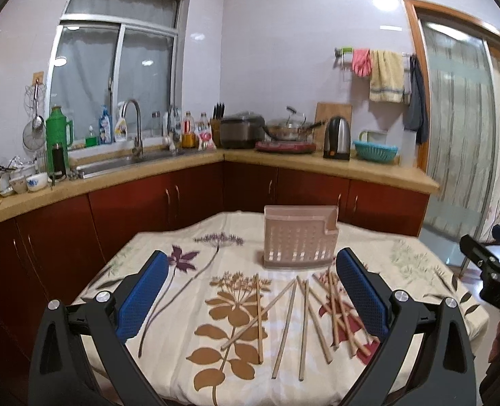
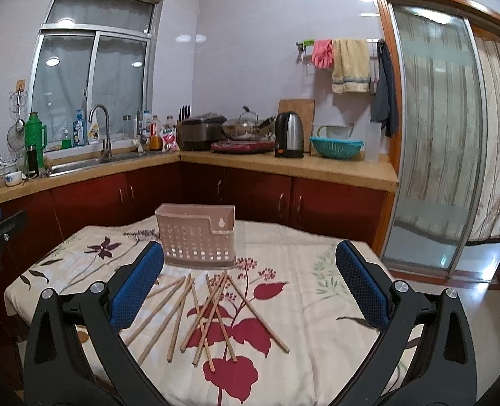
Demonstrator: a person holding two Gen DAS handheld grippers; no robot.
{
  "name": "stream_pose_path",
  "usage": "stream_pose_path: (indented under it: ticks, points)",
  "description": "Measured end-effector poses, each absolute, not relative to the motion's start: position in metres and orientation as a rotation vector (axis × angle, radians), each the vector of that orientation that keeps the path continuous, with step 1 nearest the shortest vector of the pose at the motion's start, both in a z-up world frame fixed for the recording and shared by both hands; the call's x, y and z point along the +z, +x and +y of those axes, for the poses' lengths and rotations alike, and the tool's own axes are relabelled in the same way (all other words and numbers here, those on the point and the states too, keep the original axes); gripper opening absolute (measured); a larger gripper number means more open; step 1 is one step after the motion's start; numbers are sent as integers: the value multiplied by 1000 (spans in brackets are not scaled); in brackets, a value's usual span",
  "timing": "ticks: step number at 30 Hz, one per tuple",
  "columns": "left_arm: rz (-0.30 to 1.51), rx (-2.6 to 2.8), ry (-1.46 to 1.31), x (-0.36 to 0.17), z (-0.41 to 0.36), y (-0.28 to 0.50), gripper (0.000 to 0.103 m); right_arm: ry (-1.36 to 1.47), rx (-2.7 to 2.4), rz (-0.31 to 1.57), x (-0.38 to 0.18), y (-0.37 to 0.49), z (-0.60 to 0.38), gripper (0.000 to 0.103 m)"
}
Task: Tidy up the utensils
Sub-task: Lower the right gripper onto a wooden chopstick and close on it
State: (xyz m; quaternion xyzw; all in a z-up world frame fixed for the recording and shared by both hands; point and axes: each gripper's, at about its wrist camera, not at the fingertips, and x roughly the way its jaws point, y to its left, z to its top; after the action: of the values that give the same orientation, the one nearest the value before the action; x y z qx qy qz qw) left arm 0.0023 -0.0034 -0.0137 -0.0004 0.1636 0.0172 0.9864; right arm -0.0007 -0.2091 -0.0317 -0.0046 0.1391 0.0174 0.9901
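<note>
Across the lower middle of both wrist views, a scatter of wooden chopsticks (image 1: 304, 318) lies flat on the flowered cloth of the desk (image 2: 300, 264), some crossing one another in a loose heap, others lying singly to the heap's left. Just above them in frame, close to their far tips, stands a pale perforated plastic holder (image 2: 196, 235), upright, with nothing showing above its rim.

Low in the left wrist view, the left tongs (image 1: 251, 294) are spread wide and hold nothing; the sticks show in the gap between their blue pads (image 1: 143, 296). Low in the right wrist view, the right tongs (image 2: 250, 284) are likewise wide and empty, framing the crossed heap. Each pair of tongs also shows at the other view's side edge. Neither pair touches a stick, and both appear to be held above the desk.

By my reading, the task stands at its very start: no stick is in the holder, and the step in hand is the approach for a first pick. The next move calls for choosing one stick, most easily a single one lying clear of the heap, lowering one pair of tongs over it with the pads set across its length, and closing on it before tipping it upright for the holder.

Behind, at the top of the frame, runs a kitchen worktop with a sink (image 1: 114, 165) and a kettle (image 2: 289, 135).
</note>
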Motion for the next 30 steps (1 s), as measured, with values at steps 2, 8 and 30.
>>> stream_pose_path:
  ticks: [2,8,30]
  points:
    - [347,44,-8,-26,-2,10,97,-4,41,310,-45,9,-212,99]
    - [474,53,31,-76,-3,44,96,13,40,419,-94,39,-219,99]
    - [782,34,72,-199,4,115,64,13,100,632,-191,97,-206,91]
